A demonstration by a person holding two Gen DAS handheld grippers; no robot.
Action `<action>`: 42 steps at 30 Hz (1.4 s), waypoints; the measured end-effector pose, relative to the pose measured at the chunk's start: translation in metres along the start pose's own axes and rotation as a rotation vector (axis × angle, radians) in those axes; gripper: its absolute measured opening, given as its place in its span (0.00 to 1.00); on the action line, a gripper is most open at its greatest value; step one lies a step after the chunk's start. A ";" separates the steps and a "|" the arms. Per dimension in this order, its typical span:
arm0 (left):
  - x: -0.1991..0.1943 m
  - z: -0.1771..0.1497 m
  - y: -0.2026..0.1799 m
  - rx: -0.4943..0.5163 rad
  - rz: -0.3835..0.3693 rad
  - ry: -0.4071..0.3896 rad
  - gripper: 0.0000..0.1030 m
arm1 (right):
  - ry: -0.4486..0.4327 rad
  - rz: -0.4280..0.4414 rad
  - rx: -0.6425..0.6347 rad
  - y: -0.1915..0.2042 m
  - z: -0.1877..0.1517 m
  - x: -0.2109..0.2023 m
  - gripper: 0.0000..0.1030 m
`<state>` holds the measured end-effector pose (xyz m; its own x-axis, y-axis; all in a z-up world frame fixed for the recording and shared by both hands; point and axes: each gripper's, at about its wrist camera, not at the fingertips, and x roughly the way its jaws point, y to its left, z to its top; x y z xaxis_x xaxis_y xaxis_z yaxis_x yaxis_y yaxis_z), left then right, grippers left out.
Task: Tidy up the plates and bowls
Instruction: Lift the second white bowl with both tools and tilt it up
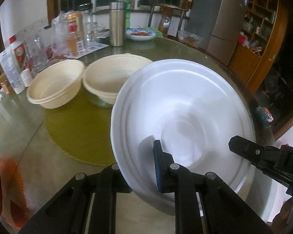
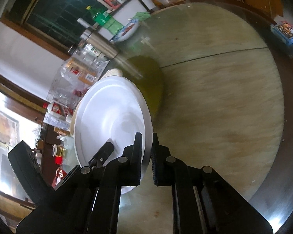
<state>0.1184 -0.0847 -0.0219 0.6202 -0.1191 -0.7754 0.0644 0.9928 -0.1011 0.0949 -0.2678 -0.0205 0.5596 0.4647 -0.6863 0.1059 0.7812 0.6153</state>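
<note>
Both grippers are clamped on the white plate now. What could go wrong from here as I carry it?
1. Both grips bite only the thin rim: the left gripper and the right gripper hold opposite edges of the white plate, so pulling apart or twisting may bend or slip it.
2. The tilted plate hangs close to the two cream bowls; swinging that way may knock them.

- The plate at centre right of the left wrist view is plain white, with no pattern.
- Two bowls at mid left are cream, with fine ridges.
- The round mat below them is olive green.
- The flask at the top is brushed silver.
- The dish beside it is white with blue patterning.
- The table in the right wrist view is pale beige, wood-grained.
- The finger pads are blue on black.
</note>
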 end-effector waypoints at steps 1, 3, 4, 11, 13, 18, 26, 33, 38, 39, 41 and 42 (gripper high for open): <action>-0.003 -0.001 0.003 -0.004 0.001 -0.005 0.14 | 0.000 0.002 -0.009 0.005 -0.003 0.000 0.08; -0.008 -0.004 0.011 -0.016 0.005 -0.011 0.14 | 0.001 0.002 -0.027 0.014 -0.009 0.001 0.08; -0.010 -0.006 0.014 -0.021 0.007 -0.013 0.14 | 0.001 0.003 -0.033 0.017 -0.011 0.002 0.08; -0.016 -0.012 0.032 -0.050 0.011 -0.019 0.14 | 0.013 0.000 -0.063 0.035 -0.026 0.007 0.08; -0.019 -0.015 0.036 -0.053 0.013 -0.020 0.14 | 0.017 0.000 -0.066 0.038 -0.029 0.009 0.08; -0.025 -0.021 0.045 -0.068 0.022 -0.031 0.14 | 0.020 -0.004 -0.090 0.049 -0.037 0.010 0.08; -0.033 -0.033 0.059 -0.097 0.037 -0.038 0.15 | 0.027 -0.003 -0.123 0.063 -0.046 0.016 0.08; -0.042 -0.038 0.068 -0.116 0.043 -0.051 0.15 | 0.029 0.010 -0.152 0.074 -0.054 0.016 0.08; -0.049 -0.044 0.076 -0.131 0.051 -0.059 0.15 | 0.037 0.023 -0.173 0.082 -0.059 0.017 0.08; -0.050 -0.045 0.078 -0.135 0.052 -0.059 0.15 | 0.040 0.026 -0.177 0.083 -0.061 0.018 0.08; -0.053 -0.047 0.082 -0.143 0.055 -0.061 0.15 | 0.043 0.031 -0.185 0.087 -0.062 0.018 0.08; -0.055 -0.048 0.083 -0.145 0.056 -0.063 0.15 | 0.043 0.035 -0.190 0.089 -0.064 0.018 0.08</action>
<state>0.0519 0.0040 -0.0171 0.6678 -0.0580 -0.7421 -0.0826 0.9850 -0.1513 0.0618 -0.1633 -0.0028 0.5239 0.5071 -0.6844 -0.0724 0.8271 0.5574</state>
